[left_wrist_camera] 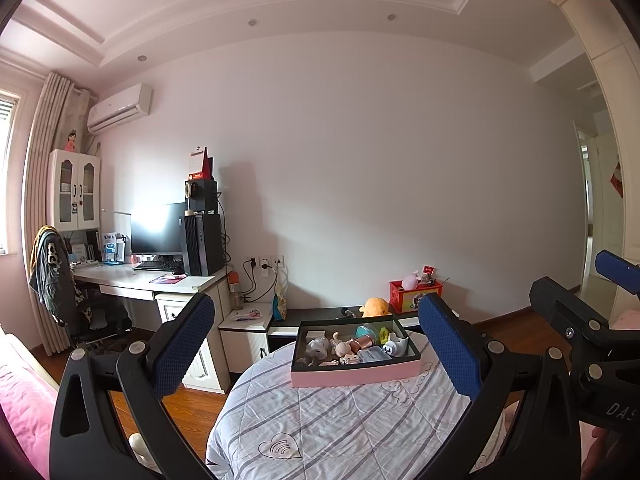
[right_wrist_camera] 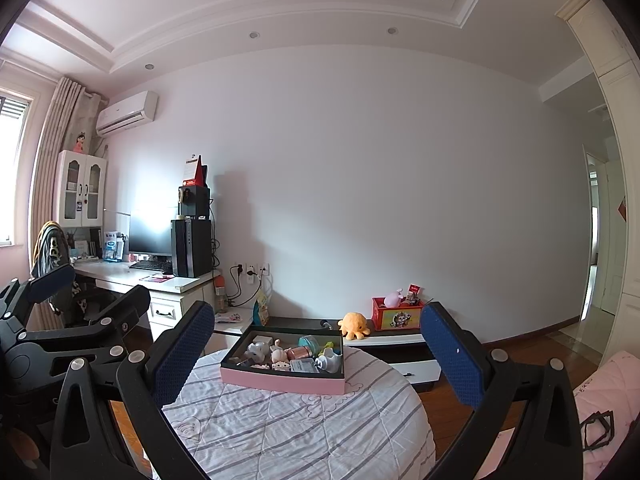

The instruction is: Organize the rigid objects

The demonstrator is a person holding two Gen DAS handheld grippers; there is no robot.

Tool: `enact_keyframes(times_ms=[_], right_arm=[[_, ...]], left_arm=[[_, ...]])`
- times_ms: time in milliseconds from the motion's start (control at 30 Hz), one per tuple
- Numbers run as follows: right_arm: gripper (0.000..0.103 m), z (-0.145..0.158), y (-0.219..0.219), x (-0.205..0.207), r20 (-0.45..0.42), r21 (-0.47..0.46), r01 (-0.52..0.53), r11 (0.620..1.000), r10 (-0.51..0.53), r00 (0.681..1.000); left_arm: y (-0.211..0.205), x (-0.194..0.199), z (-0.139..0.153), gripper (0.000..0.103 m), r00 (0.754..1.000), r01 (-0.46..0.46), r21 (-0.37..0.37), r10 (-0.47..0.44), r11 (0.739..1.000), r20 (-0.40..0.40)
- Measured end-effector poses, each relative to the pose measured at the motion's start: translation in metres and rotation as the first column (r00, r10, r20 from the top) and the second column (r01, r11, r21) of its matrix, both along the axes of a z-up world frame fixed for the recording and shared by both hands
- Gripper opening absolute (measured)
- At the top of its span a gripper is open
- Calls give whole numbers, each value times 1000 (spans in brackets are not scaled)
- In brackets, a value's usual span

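Both the left hand-held gripper (left_wrist_camera: 316, 344) and right hand-held gripper (right_wrist_camera: 316, 350) hang wide apart, empty, above a quilted surface (right_wrist_camera: 280, 432) bearing a pink-sided tray (right_wrist_camera: 280, 382) of what look like small figurines (right_wrist_camera: 278, 354).

Quilted cloth cover (left_wrist_camera: 340, 420), glossy wood floor (left_wrist_camera: 192, 404)

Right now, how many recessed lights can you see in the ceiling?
3. One recessed light is at the left, near the air conditioner. Second recessed light is in the middle. Third recessed light is toward the right. More may be hidden outside the view.
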State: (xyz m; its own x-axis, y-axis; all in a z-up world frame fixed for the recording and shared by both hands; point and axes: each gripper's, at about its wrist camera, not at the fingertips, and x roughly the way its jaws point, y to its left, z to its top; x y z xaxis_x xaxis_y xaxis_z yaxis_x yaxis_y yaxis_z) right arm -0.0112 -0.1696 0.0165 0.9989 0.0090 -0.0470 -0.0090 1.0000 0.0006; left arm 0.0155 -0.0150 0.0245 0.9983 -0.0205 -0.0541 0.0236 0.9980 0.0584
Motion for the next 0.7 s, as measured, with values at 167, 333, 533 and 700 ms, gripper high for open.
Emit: enact_keyframes(times_ms=[167, 333, 533, 700], right_arm=[[103, 0, 0, 0, -2, 1, -2, 1000, 2, 1000], [103, 0, 0, 0, -2, -1, -1, 1000, 1, 1000], [103, -1, 1, -1, -5, -3, -2, 1000, 2, 1000], [103, -1, 3, -2, -7, -4, -4, 1000, 4, 1000]], left_arm=[[0, 0, 0, 103, 1000, -3, 0, 3, 1000, 0], [-1, 1, -2, 103, 1000, -5, 0, 5, 1000, -1], [-1, 1, -3, 103, 1000, -7, -2, 7, 1000, -2], [0, 0, -4, 103, 1000, -8, -2, 8, 1000, -2]])
